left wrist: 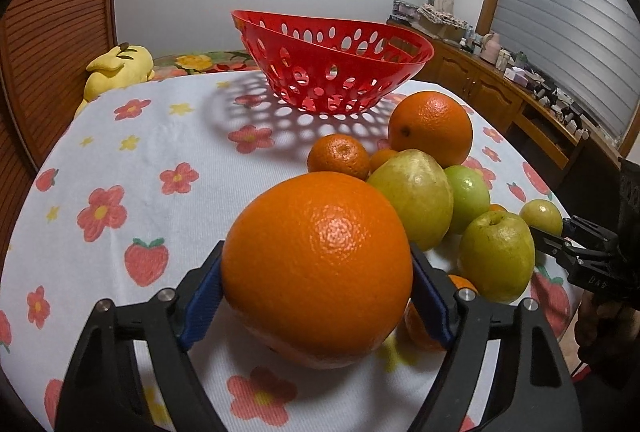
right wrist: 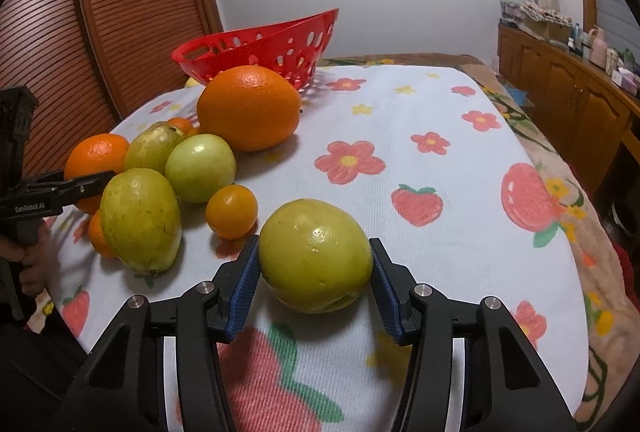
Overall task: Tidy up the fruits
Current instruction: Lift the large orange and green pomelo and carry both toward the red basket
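My left gripper (left wrist: 317,272) is shut on a large orange (left wrist: 320,232); both blue pads (left wrist: 204,296) press its sides just above the cloth. In the right wrist view my right gripper (right wrist: 314,252) is shut on a yellow-green fruit (right wrist: 316,264) that sits on the cloth, apart from the pile. The red perforated basket (left wrist: 360,72) stands at the far side of the table, with nothing visible inside; the right wrist view shows the basket (right wrist: 260,44) behind another big orange (right wrist: 248,108). A pile of oranges, mandarins and green fruits (left wrist: 416,196) lies between the two grippers.
A flower-and-strawberry cloth (left wrist: 160,136) covers the table. A yellow plush toy (left wrist: 116,68) lies at the far left edge. The other gripper and a hand show at the right edge (left wrist: 588,256). A wooden sideboard (right wrist: 568,92) with clutter runs along the right wall.
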A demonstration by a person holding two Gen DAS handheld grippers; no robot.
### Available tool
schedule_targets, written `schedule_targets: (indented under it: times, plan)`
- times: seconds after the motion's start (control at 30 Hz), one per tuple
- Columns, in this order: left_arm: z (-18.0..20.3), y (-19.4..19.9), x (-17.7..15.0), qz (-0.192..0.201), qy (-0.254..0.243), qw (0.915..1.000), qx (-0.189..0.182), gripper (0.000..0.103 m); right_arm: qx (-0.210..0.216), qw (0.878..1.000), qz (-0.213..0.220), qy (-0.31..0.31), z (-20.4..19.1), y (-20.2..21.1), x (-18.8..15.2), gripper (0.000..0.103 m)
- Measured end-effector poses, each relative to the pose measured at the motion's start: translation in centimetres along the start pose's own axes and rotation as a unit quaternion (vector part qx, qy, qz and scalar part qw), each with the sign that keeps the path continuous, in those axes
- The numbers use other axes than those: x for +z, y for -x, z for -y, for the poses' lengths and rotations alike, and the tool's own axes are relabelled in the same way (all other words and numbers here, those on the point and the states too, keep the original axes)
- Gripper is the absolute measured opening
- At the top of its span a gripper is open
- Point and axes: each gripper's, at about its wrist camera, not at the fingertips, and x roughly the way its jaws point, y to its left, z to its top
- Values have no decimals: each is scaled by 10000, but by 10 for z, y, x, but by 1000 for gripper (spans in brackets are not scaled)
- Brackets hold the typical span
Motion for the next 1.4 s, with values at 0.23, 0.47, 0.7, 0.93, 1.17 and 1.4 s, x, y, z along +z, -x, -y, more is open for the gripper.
schedule_targets:
  times: [0.23,0.47,0.7,0.93,1.17,1.4]
  plan:
    - [-5,7,1,94,125,9999,-8,82,1,10000,36,59,0,1,3,53]
    - [-4,22,8,325,149,9993,-53,82,39,9998,129,176,-4,8,15,53]
    - [-2,38,18,540,103,9984,-102,82,114,9990,286,336,-11,18,31,53]
    - [1,48,30,716,50,9973,-141,82,173,9977,420,509,-20,24,49,53]
    - [1,50,51,862,-82,9961,-186,82,244,9948,567,804,-33,28,76,53]
    - [-3,45,76,935,-178,9952,-228,82,339,9918,516,1117,-43,13,109,53]
